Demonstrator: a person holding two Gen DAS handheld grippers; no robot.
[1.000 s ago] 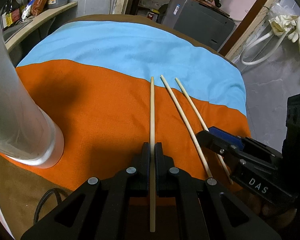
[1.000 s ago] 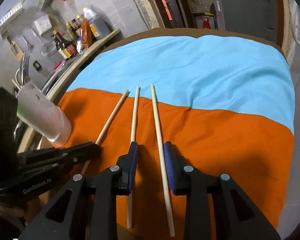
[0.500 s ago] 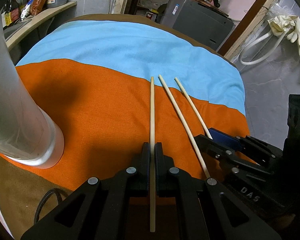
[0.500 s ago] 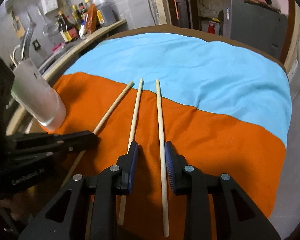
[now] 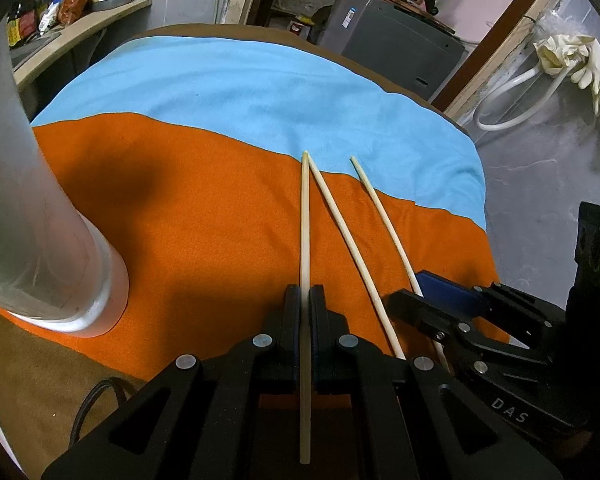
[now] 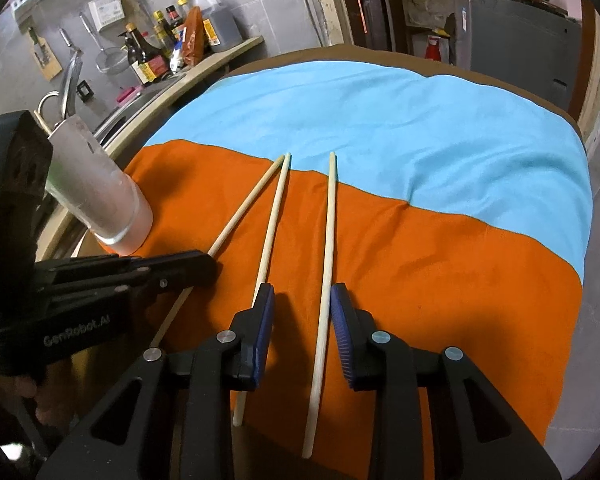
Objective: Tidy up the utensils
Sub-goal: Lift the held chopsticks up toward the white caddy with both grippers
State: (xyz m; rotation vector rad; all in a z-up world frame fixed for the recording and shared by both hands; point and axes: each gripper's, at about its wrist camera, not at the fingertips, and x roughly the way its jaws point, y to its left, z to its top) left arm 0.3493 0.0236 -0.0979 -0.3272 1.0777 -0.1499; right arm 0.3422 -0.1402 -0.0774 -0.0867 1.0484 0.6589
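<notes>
One chopstick [image 5: 305,240] is clamped by the left gripper [image 5: 305,300]. Another chopstick [image 6: 327,248] is straddled, ungripped, by the parted right gripper [image 6: 302,300]. Since earlier, the far tips of the clamped and middle chopstick [image 5: 340,224] have been brought together.

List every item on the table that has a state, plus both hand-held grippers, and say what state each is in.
Left hand-held gripper: shut on left chopstick.
Left chopstick: clamped.
Middle chopstick: lying loose on the cloth.
Right chopstick: lying between open fingers, not gripped.
Right hand-held gripper: open.
Holder: standing upright, utensils inside.

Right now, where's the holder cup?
The cup stands at the table's left edge on the orange cloth, left of the three chopsticks, just beyond the left gripper.
</notes>
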